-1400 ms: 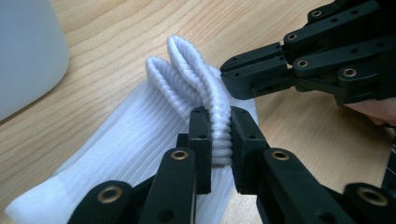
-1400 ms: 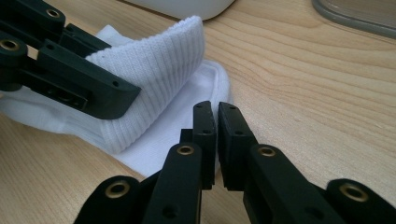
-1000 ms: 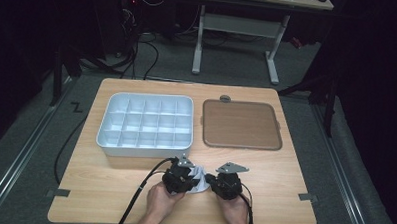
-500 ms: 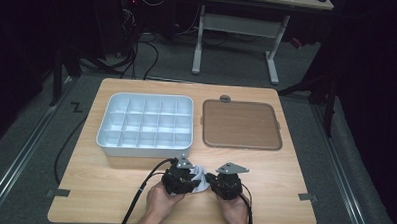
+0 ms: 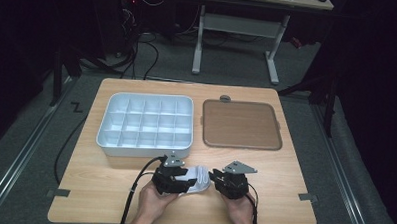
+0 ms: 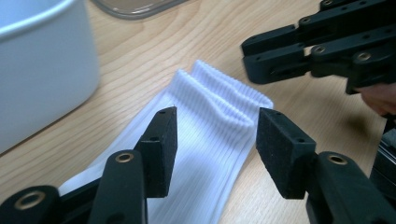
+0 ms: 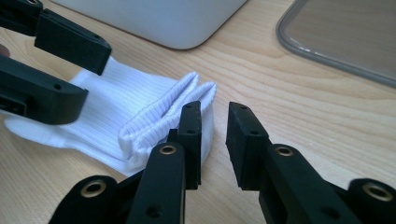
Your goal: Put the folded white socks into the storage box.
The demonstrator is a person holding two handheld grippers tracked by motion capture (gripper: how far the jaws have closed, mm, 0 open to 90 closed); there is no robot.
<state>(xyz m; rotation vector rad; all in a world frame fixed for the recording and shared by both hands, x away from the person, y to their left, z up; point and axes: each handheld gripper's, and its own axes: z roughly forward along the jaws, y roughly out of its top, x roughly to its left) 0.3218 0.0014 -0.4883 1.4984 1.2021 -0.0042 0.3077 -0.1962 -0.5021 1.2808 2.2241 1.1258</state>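
Barely started, looks like: white sock point(image 5: 196, 177) flat on the table point(image 5: 283, 195) just in front of the compartment tray point(image 5: 145, 125), left gripper point(image 6: 212, 135) just opened, straddling it ungripped, right gripper point(image 7: 214, 130) just parted beside the cuff, sorting all left.

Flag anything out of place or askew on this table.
Nothing stands out. The white sock lies flat on the table between both open grippers, and the divided tray and brown lid sit square.

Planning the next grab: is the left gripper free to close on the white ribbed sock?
Probably yes: the left gripper has just been opening, its fingers astride the white ribbed sock, nothing between.
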